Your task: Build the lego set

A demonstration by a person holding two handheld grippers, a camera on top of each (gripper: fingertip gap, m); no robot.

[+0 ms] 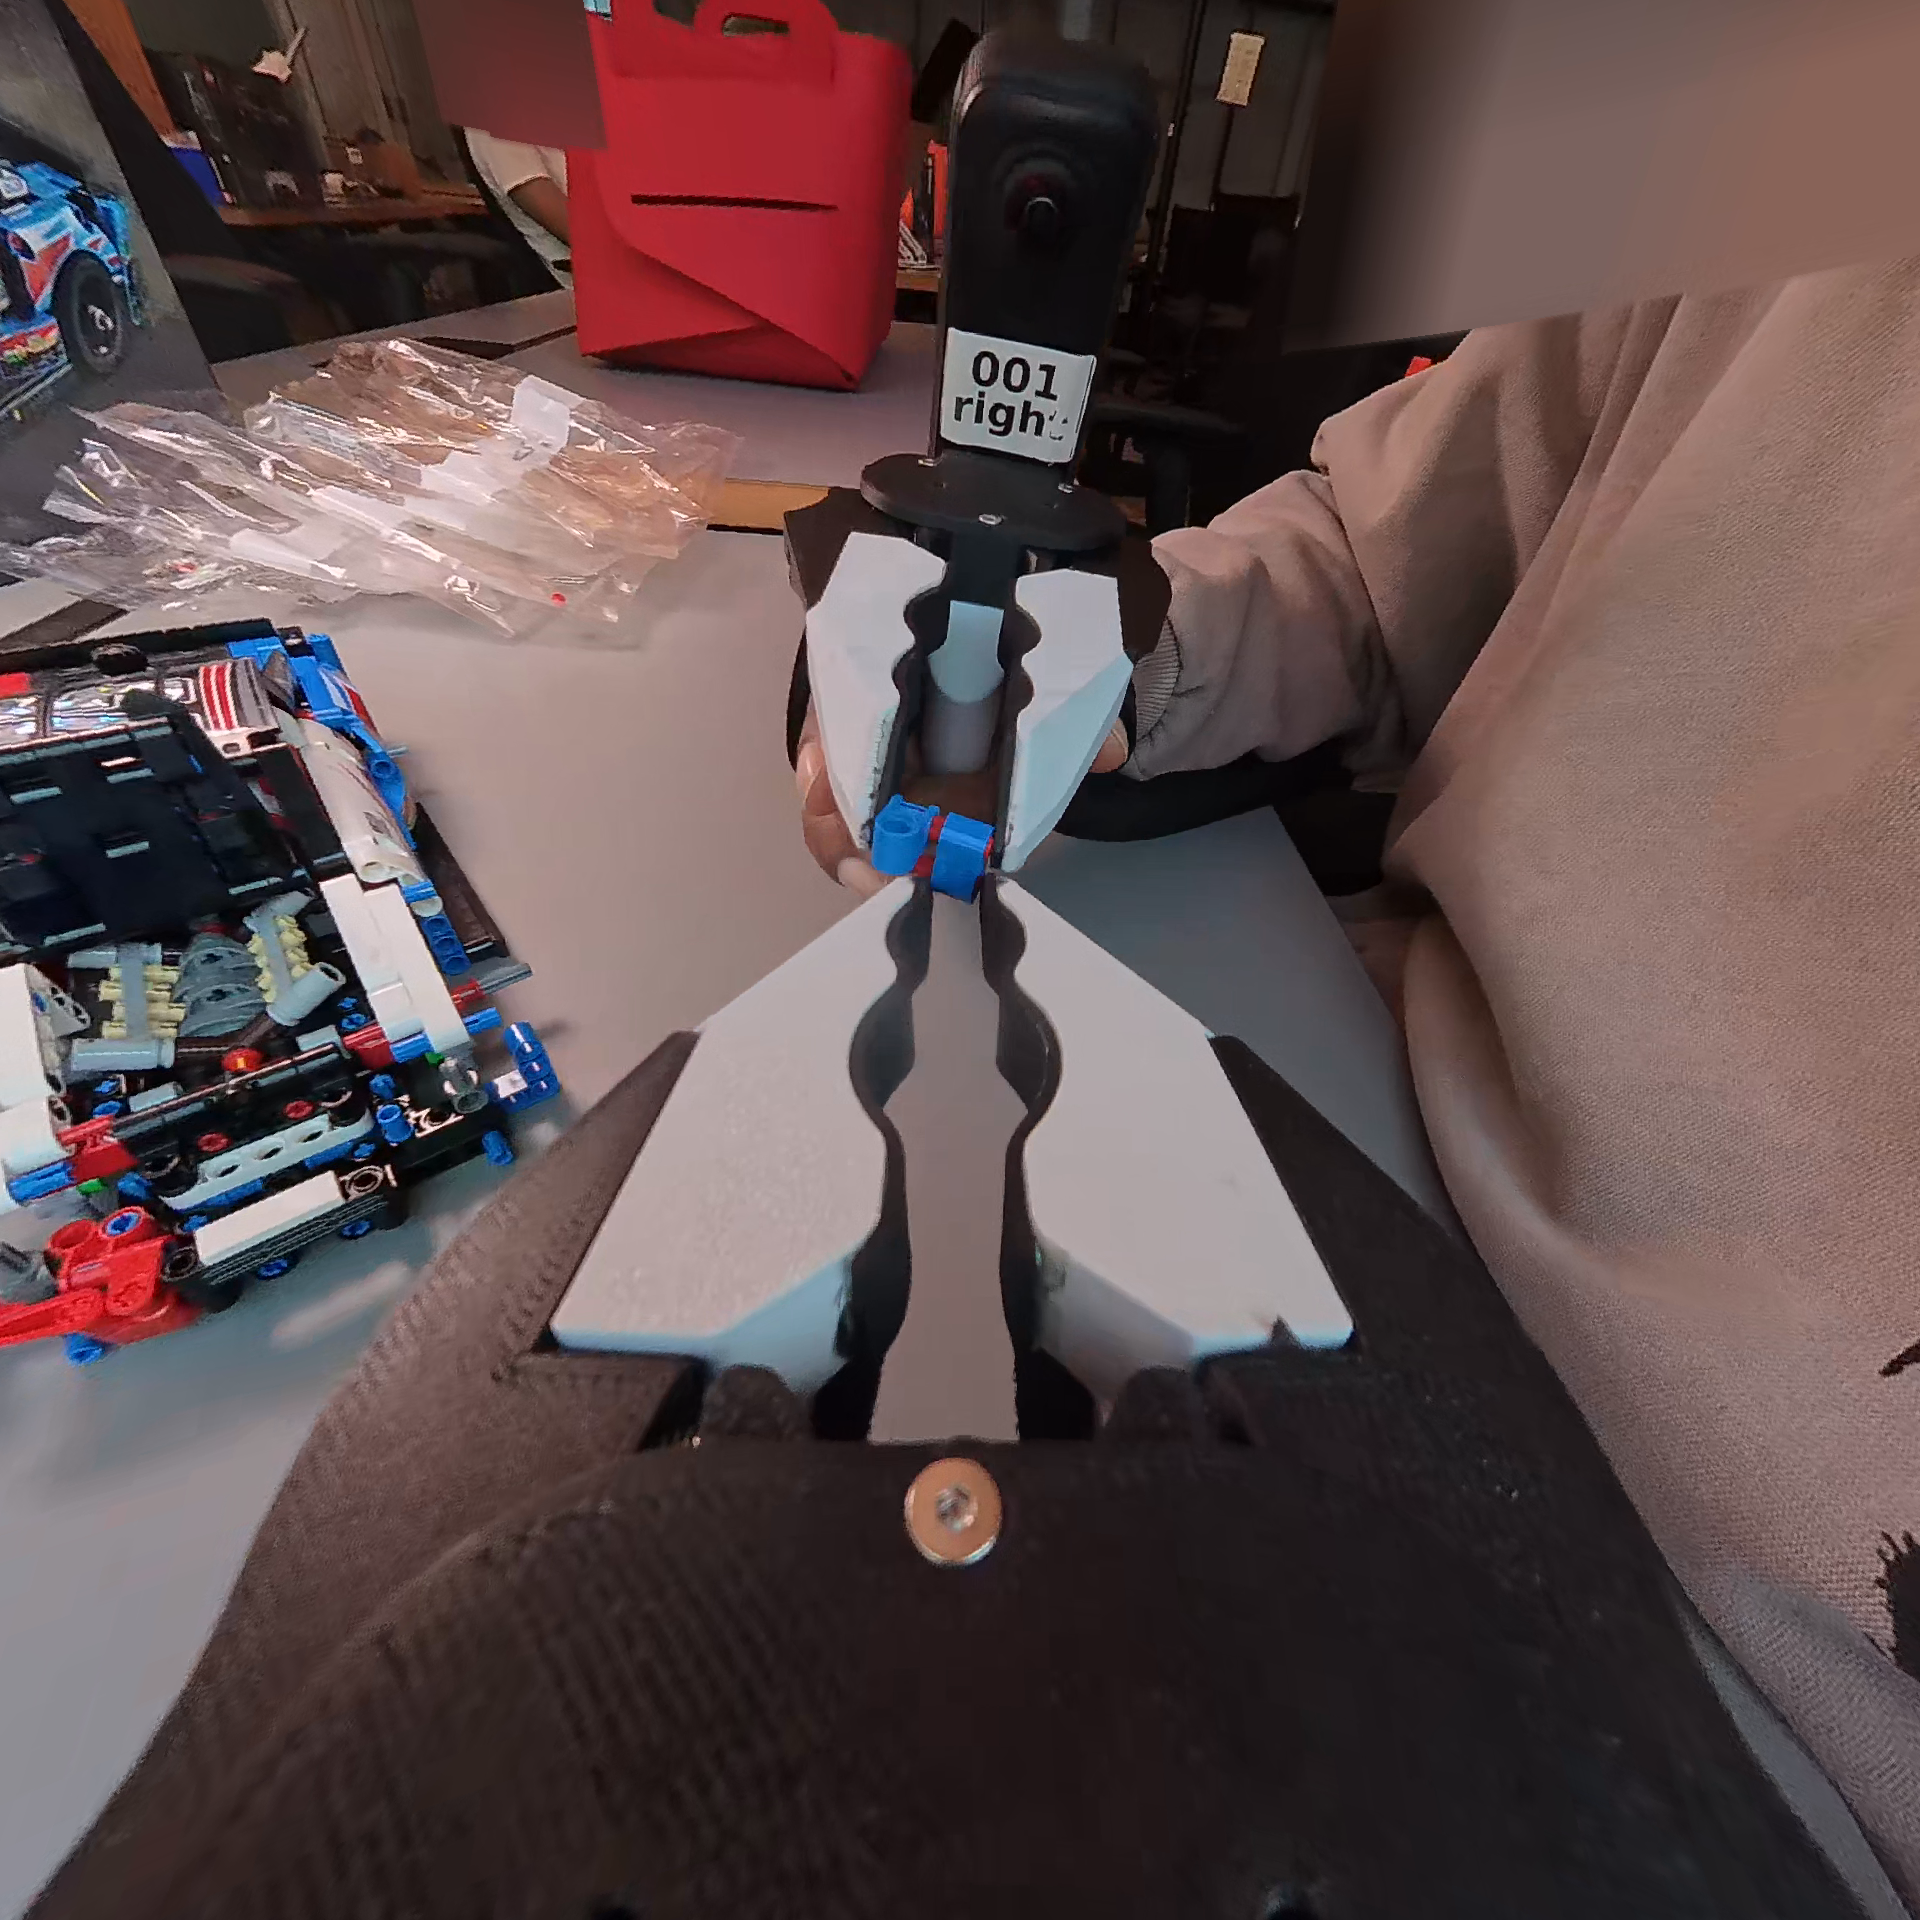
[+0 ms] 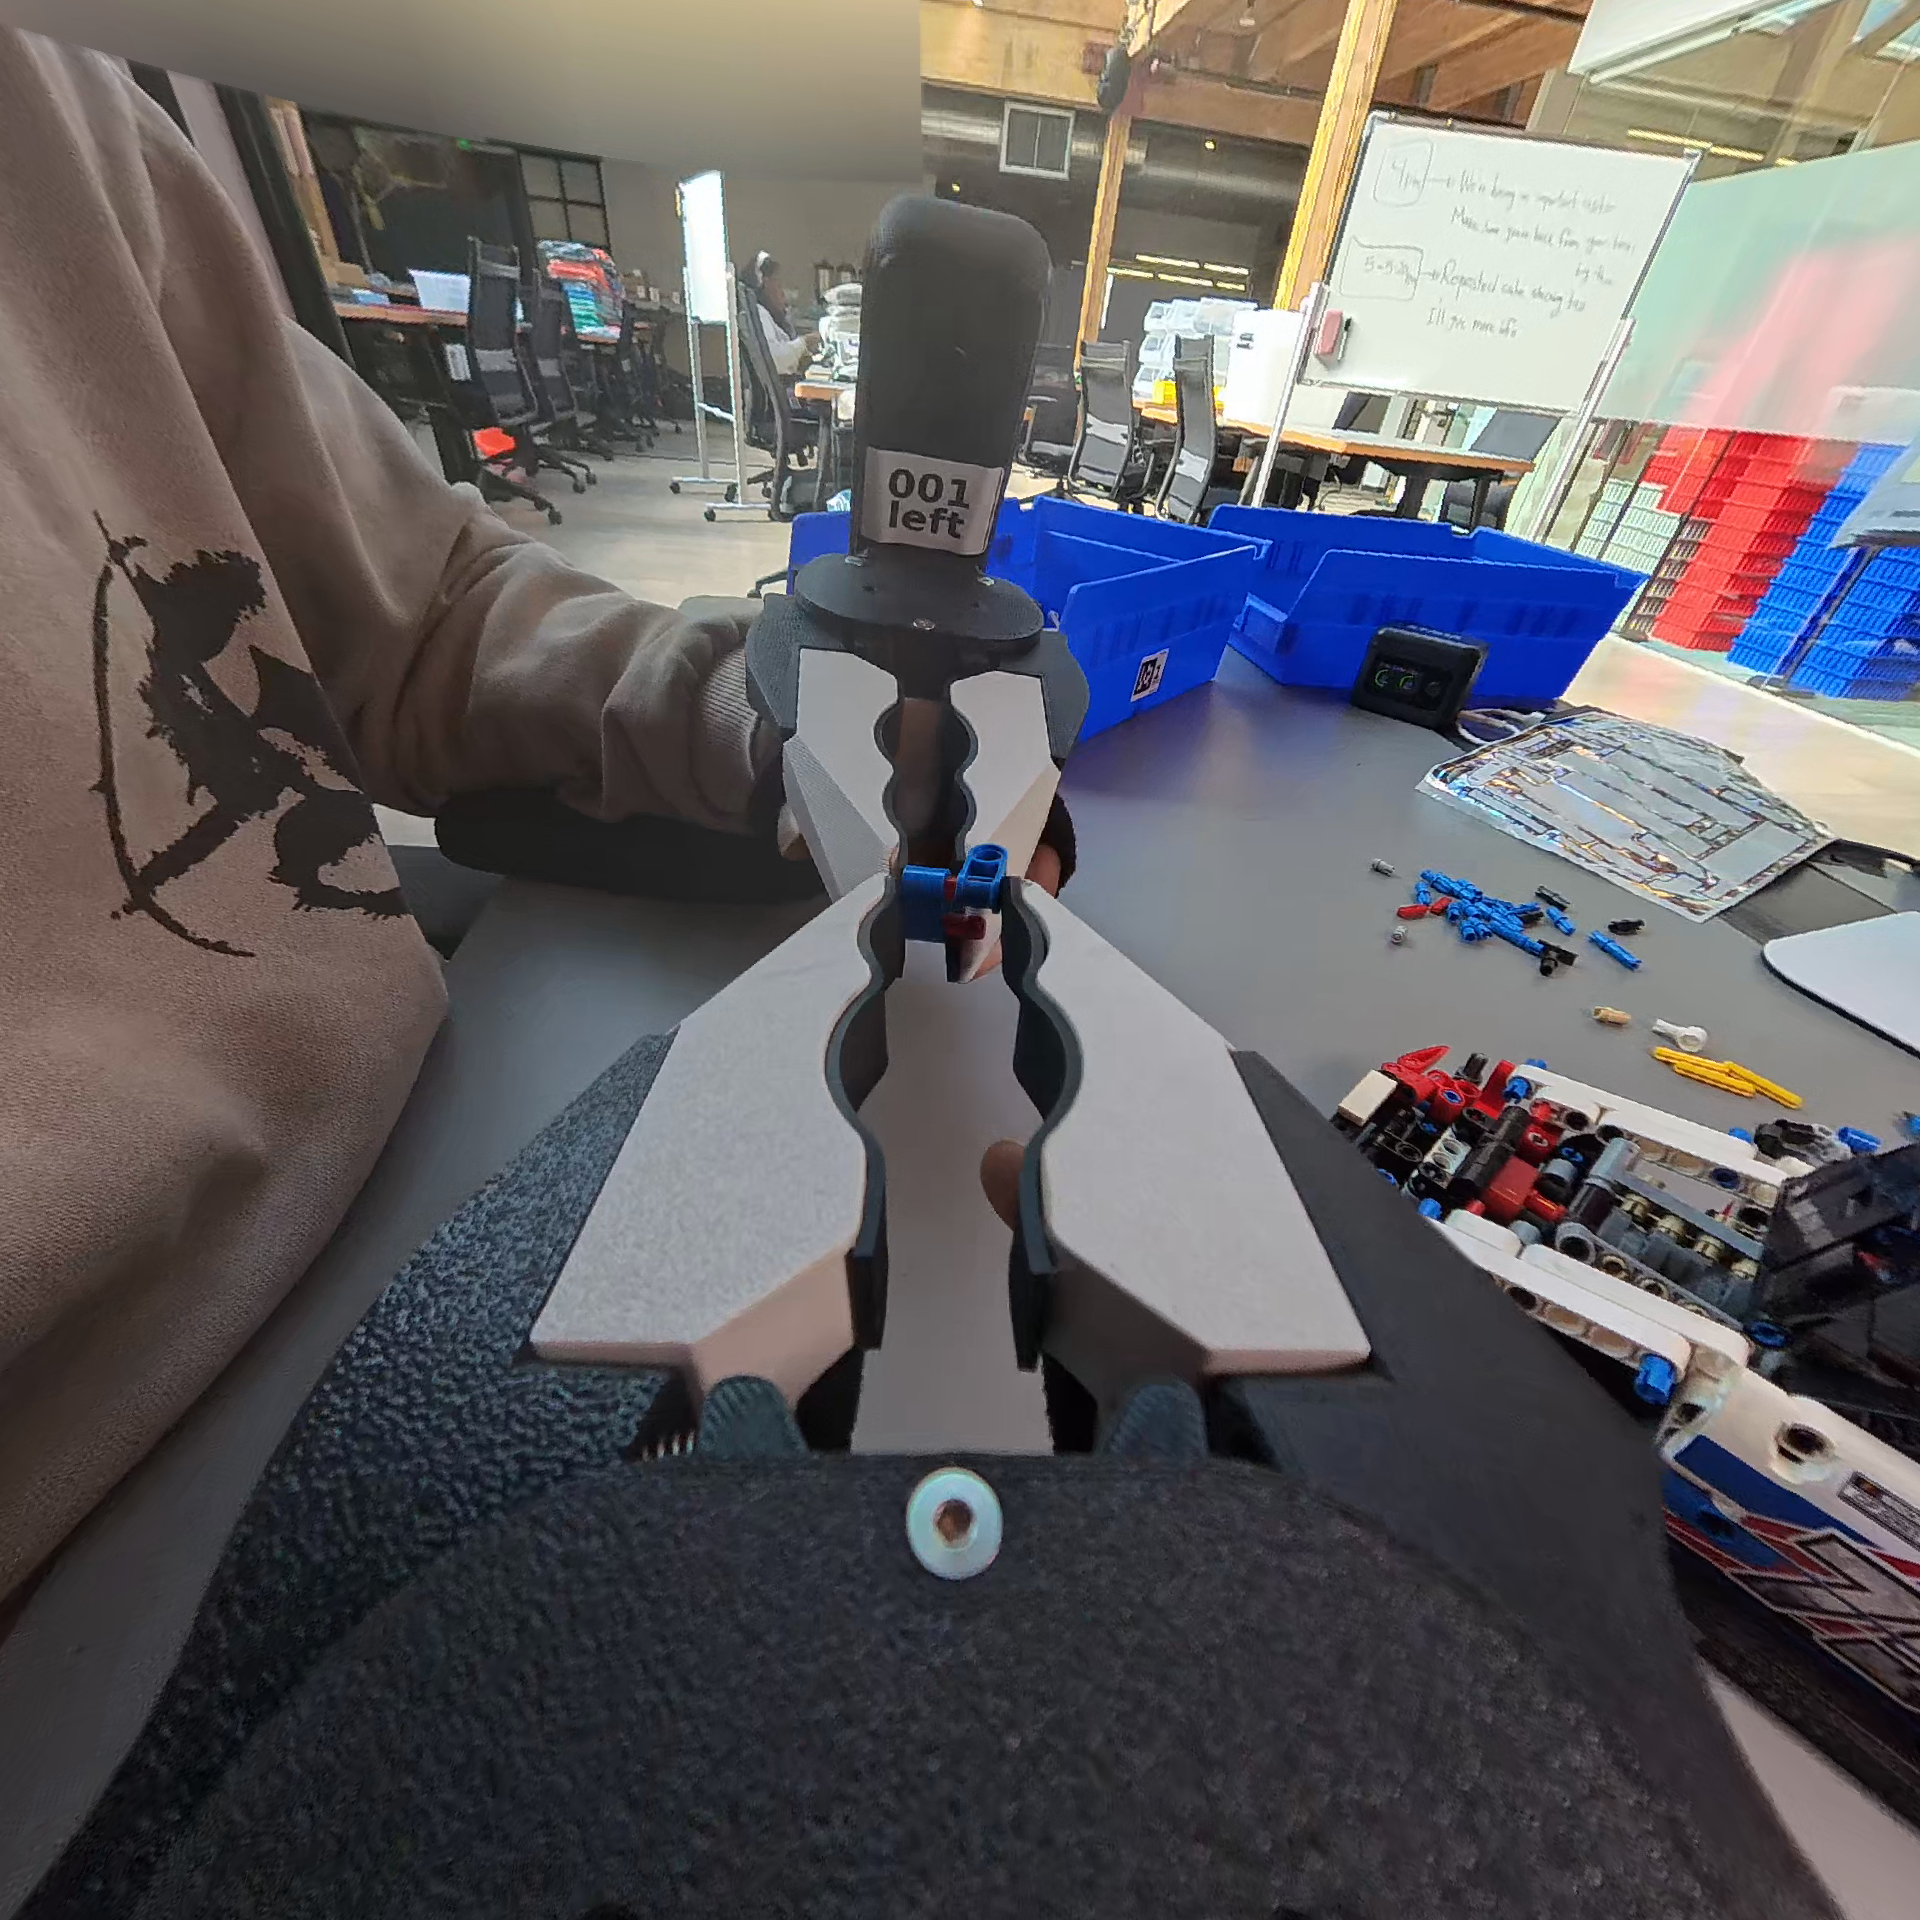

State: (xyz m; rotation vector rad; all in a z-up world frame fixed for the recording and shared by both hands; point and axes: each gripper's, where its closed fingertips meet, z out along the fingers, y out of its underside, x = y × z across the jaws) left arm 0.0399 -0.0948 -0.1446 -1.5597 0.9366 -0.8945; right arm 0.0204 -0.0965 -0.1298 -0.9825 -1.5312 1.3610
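Note:
A small blue-and-red lego assembly [image 1: 930, 842] hangs in the air above the grey table [image 1: 644, 790], between my two grippers, which face each other tip to tip. My left gripper [image 1: 953, 885] is shut on its near end. My right gripper [image 1: 940, 831] closes around it from the far side. In the right wrist view the same assembly [image 2: 951, 894] sits between my right gripper's tips [image 2: 951, 906], with my left gripper [image 2: 951, 868] meeting it from beyond. The partly built lego car [image 1: 208, 987] lies on the table to the left; it also shows in the right wrist view [image 2: 1662, 1247].
Loose blue, black and red pins [image 2: 1486, 914] and yellow pieces [image 2: 1725, 1081] lie on the table. A sticker sheet [image 2: 1621, 810], blue bins [image 2: 1299, 603] and a black device [image 2: 1418, 681] stand behind. Empty plastic bags [image 1: 395, 488] and a red bag [image 1: 738, 208] are at the far left. Less than 4 cm separates the two grippers' tips. The partly built lego car [image 1: 208, 987] is about 20 cm from both grippers' fingertips. Look for it in the right wrist view [image 2: 1669, 1244] too.

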